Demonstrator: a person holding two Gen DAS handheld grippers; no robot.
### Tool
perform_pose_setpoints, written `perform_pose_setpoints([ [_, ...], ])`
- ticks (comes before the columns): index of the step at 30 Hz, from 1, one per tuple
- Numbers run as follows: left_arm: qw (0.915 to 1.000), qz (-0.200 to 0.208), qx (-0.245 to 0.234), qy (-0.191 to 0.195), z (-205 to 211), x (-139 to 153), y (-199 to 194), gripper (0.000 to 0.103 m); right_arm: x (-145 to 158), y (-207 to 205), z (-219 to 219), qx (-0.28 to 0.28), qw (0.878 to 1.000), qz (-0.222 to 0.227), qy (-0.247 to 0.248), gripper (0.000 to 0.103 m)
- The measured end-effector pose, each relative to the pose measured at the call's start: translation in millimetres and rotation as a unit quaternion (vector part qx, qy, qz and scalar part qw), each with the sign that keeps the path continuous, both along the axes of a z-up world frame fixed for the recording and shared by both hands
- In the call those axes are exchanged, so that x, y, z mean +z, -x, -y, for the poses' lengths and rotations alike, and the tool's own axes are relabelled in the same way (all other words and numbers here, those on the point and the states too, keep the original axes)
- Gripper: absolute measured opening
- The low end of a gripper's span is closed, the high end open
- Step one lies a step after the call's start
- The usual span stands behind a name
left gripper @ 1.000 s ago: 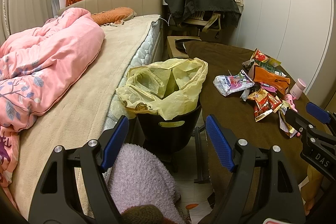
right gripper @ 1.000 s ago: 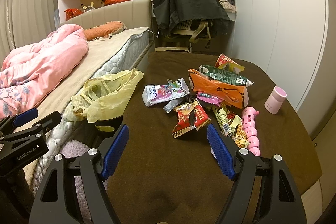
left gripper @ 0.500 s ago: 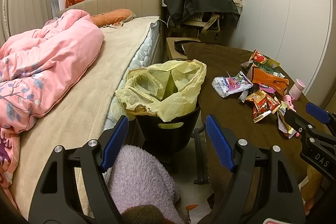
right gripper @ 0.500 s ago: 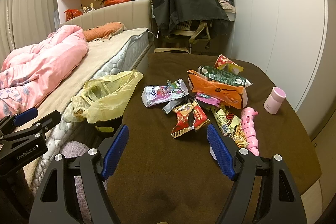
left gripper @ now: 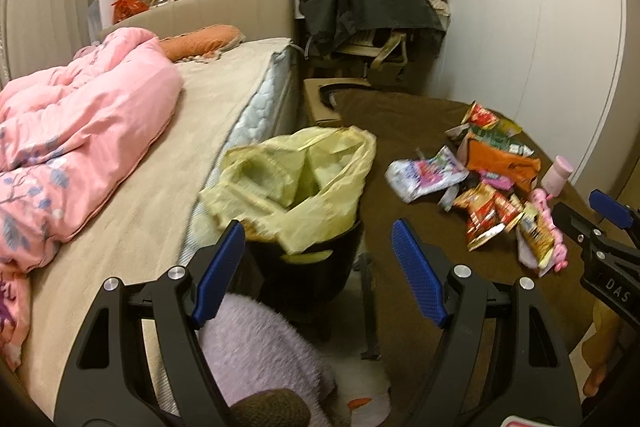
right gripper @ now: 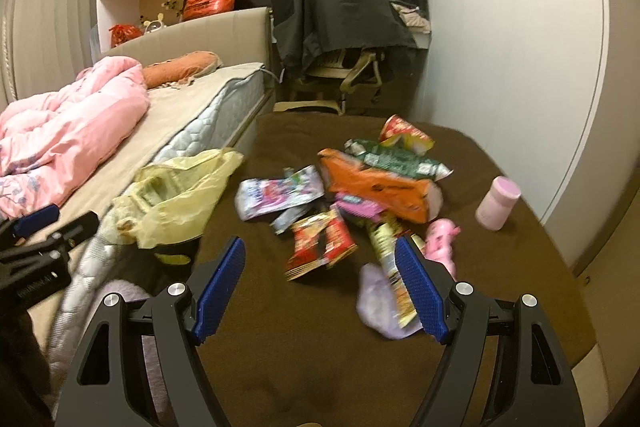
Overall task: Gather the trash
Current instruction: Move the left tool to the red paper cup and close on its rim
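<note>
Nearby, a pink bottle (right gripper: 497, 203) flanks the wrappers (right gripper: 372, 183).

Crumpled snack wrappers (right gripper: 360, 195) heaped beside yellow-lined bin (right gripper: 176, 199).

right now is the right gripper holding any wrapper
No, the right gripper is open and empty, above the brown table short of the wrappers.

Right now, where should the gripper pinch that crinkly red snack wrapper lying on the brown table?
Probably pinch the crinkly red snack wrapper at its near, lower-left edge, which seems to lift slightly off the brown table. Come from the front with the open right gripper. The wrapper lies flat and thin, so its middle offers nothing to close on, and other wrappers crowd its far side.
</note>
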State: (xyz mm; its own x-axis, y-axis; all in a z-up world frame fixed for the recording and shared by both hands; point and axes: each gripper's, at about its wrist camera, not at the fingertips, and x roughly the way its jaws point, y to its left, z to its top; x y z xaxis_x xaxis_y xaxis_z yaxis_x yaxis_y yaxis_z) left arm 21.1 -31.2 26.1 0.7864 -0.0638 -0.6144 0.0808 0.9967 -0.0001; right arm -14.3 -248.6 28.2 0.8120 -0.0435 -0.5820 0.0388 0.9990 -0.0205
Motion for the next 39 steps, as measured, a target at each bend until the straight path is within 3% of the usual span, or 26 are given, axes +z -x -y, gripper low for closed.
perform_pose_setpoints([
  [7,0.9967,0.023,-0.078,0.001,51,6,-44,0.072,15,-33,67,-0.025,0.999,0.033,0.017,0.073],
  [11,0.9901,0.022,-0.138,0.011,92,6,-84,0.072,15,-77,108,-0.015,0.999,0.011,0.033,0.073],
  [15,0.9705,0.027,-0.233,0.054,140,19,-147,0.078,16,-100,147,-0.031,0.999,0.014,0.018,0.073],
  [17,0.9647,0.021,-0.255,0.06,161,24,-177,0.079,13,-105,165,-0.047,0.999,0.017,0.021,0.073],
  [22,0.9517,-0.033,-0.303,0.04,222,15,-253,0.078,-6,-118,203,-0.085,0.996,0.008,0.018,0.073],
  [25,0.9389,-0.071,-0.335,0.034,256,0,-294,0.065,-20,-124,217,-0.1,0.995,-0.002,0.007,0.073],
  [29,0.9244,-0.117,-0.361,0.035,288,-27,-337,0.059,-36,-131,226,-0.106,0.994,-0.011,0.012,0.073],
  [33,0.9235,-0.154,-0.349,0.035,305,-51,-362,0.057,-50,-130,229,-0.108,0.994,-0.019,0.019,0.073],
  [36,0.9174,-0.181,-0.351,0.047,311,-62,-369,0.031,-60,-128,232,-0.113,0.993,-0.024,0.02,0.073],
  [37,0.9161,-0.184,-0.353,0.047,313,-64,-368,0.018,-63,-128,232,-0.114,0.993,-0.027,0.021,0.073],
  [39,0.9143,-0.179,-0.36,0.052,313,-64,-366,0.016,-69,-126,231,-0.112,0.993,-0.031,0.021,0.073],
])
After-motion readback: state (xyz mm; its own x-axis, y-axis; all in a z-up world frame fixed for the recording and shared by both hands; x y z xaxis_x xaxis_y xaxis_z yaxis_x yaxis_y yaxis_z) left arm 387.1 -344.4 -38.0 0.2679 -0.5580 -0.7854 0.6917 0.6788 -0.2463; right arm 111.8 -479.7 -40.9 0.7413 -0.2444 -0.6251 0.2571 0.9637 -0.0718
